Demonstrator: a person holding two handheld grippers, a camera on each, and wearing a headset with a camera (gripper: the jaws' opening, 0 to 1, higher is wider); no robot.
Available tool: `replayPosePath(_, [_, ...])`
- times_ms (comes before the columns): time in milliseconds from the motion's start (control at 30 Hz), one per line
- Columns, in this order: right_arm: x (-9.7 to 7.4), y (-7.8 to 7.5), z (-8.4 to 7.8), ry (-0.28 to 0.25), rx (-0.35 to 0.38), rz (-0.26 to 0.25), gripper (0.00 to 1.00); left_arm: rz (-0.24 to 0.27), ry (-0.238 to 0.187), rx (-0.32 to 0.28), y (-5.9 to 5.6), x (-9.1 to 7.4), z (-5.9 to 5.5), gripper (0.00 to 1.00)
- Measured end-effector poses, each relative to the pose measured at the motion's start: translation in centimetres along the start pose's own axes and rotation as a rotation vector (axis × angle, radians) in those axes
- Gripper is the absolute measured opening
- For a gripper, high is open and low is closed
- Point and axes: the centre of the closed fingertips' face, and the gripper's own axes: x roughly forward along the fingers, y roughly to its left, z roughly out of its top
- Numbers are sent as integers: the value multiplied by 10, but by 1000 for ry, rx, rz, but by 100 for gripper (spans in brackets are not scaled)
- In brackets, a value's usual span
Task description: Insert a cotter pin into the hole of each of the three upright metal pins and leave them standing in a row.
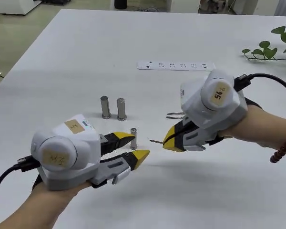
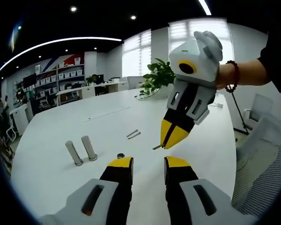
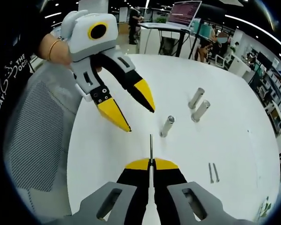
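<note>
My right gripper (image 1: 168, 142) is pinching a cotter pin (image 1: 156, 141). Its tip points left at the near metal pin (image 1: 133, 138), not touching. My left gripper (image 1: 138, 145) has its jaws spread, just beside that pin. Two far metal pins (image 1: 105, 107) stand upright on the counter (image 1: 86, 57). Spare cotter pins (image 1: 175, 115) lie to their right.

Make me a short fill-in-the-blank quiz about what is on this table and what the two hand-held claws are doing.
1. The right gripper is shut on a cotter pin, while the left gripper has its jaws ____.
2. ____ metal pins stand upright on the table.
3. ____ spare cotter pins lie flat on the table beyond the right gripper.

Missing words: open; three; two.
</note>
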Motion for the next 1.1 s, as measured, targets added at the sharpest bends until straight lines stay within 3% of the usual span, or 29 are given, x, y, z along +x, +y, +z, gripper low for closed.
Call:
replayPosePath(100, [3, -3, -2, 12, 10, -2, 0, 46, 6, -14, 11, 1, -2, 24])
replayPosePath(400, [10, -15, -5, 47, 36, -13, 0, 110, 27, -37, 27, 7, -5, 25])
replayPosePath(767, [22, -28, -4, 74, 12, -29, 0, 146, 84, -95, 36, 23, -19, 25])
replayPosePath(1100, [30, -34, -3, 87, 0, -18, 0, 170, 116, -88, 45, 38, -32, 20])
